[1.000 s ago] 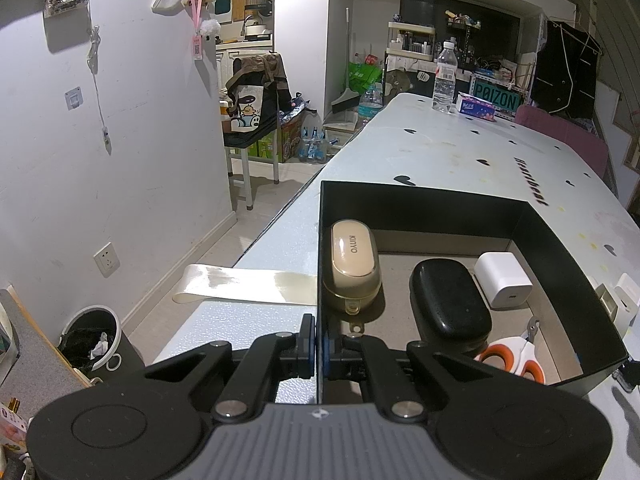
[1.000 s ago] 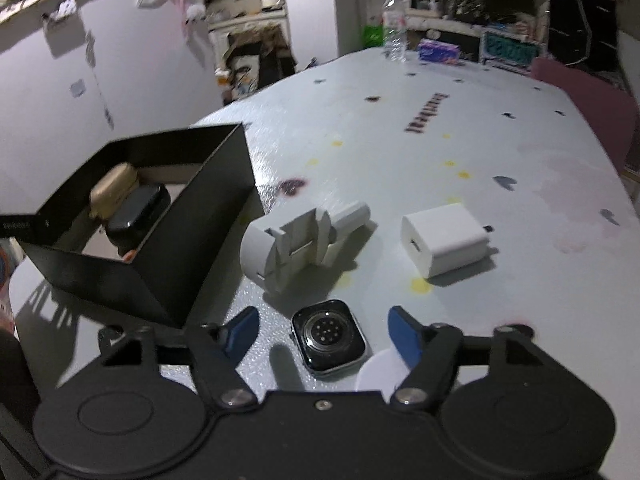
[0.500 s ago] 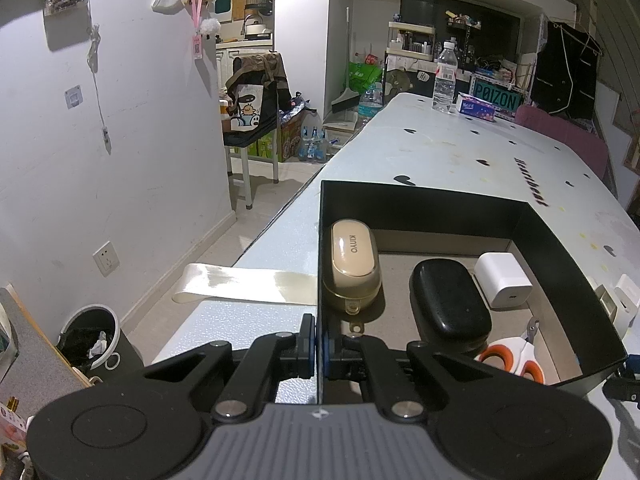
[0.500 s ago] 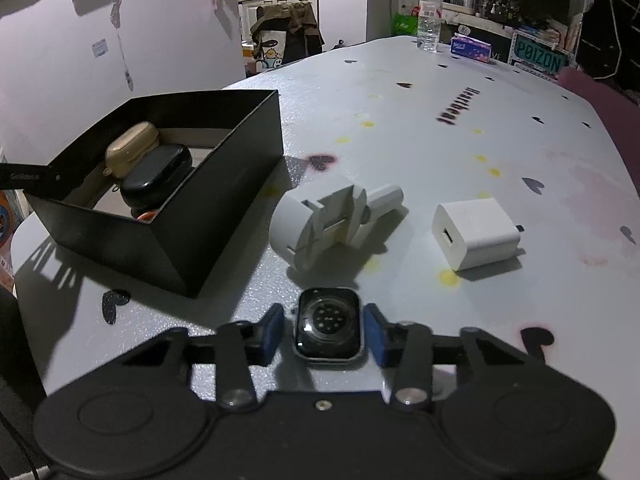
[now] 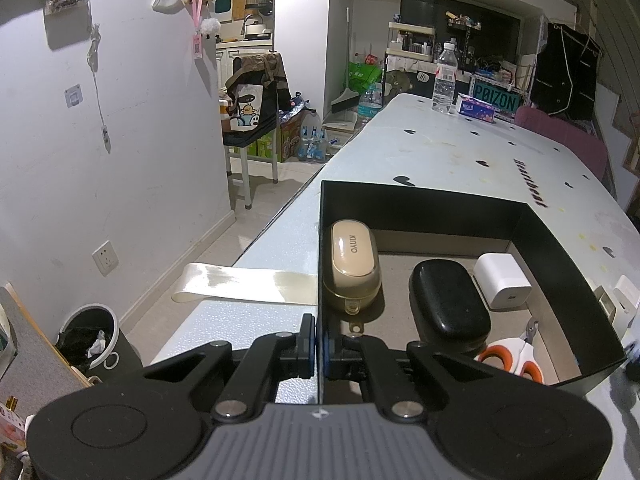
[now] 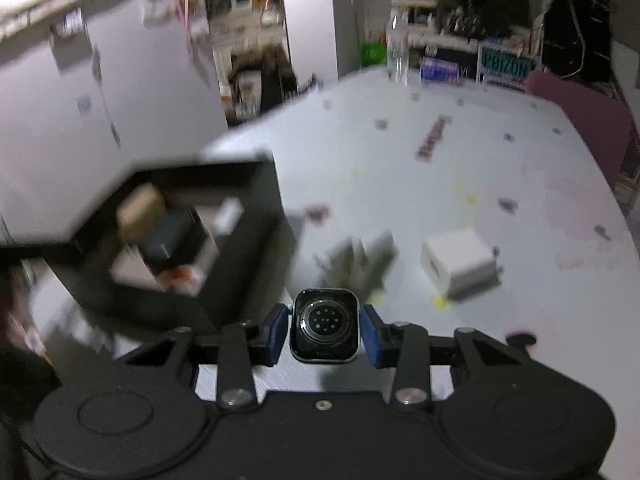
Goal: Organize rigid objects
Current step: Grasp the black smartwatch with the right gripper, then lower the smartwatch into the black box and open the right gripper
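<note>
Lifted now, the square black watch body (image 6: 324,327) sits clamped in right claw (image 6: 324,334); left claw (image 5: 319,346) pinches box wall (image 5: 319,264).

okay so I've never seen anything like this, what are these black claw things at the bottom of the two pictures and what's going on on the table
They are hand-held two-finger grippers, one in each of a person's hands, each with a camera looking along its fingers. In the left view, the left gripper pinches the wall of a black box that holds a beige case, a black case, a white charger and orange-handled scissors. In the blurred right view, the right gripper clamps a watch body, sensor side up, above the white table. Another white charger cube lies there.
</note>
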`<state>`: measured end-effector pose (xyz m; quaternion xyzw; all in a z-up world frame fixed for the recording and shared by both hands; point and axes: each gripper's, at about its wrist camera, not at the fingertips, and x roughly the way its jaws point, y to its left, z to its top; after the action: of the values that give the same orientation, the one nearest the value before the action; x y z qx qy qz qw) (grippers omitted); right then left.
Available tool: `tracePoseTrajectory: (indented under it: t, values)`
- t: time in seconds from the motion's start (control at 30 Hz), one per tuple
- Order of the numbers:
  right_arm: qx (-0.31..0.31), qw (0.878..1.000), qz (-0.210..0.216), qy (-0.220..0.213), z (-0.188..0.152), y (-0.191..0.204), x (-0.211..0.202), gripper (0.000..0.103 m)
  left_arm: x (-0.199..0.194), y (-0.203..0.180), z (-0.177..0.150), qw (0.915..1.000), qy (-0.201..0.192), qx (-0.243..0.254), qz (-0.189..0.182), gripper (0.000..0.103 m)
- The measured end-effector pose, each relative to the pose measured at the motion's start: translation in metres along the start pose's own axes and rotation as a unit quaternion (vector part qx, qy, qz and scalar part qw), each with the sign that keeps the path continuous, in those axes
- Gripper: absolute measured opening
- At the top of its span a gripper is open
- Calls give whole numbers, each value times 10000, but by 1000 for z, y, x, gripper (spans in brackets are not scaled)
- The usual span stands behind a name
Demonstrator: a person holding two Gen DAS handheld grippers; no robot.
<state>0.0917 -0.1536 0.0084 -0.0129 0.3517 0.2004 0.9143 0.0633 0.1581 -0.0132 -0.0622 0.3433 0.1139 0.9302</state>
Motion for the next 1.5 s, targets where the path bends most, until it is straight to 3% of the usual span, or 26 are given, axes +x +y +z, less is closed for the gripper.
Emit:
tracePoseTrajectory:
  t: [0.1, 0.27, 0.47, 0.77, 1.13, 1.5]
  values:
    - [154, 9992, 169, -320, 16, 10, -16, 40, 0, 1, 0, 10000, 1, 3, 3, 4]
    - [204, 9975, 560, -367, 42, 39, -8, 40, 0, 0, 0, 10000, 2, 3, 2, 4]
    - [321, 9965, 768, 111, 67, 80, 40, 40, 0, 0, 0, 10000, -2, 3, 0, 4]
    - [335, 9954, 599, 667, 77, 123, 98, 40, 0, 0, 0, 10000, -4, -1, -11, 4]
    - [351, 9954, 299, 841, 77, 134, 120, 42, -1, 0, 0, 10000, -9, -26, -54, 5]
    - [422, 9949, 409, 815, 78, 121, 91, 50, -1, 0, 1, 10000, -7, -25, -53, 5]
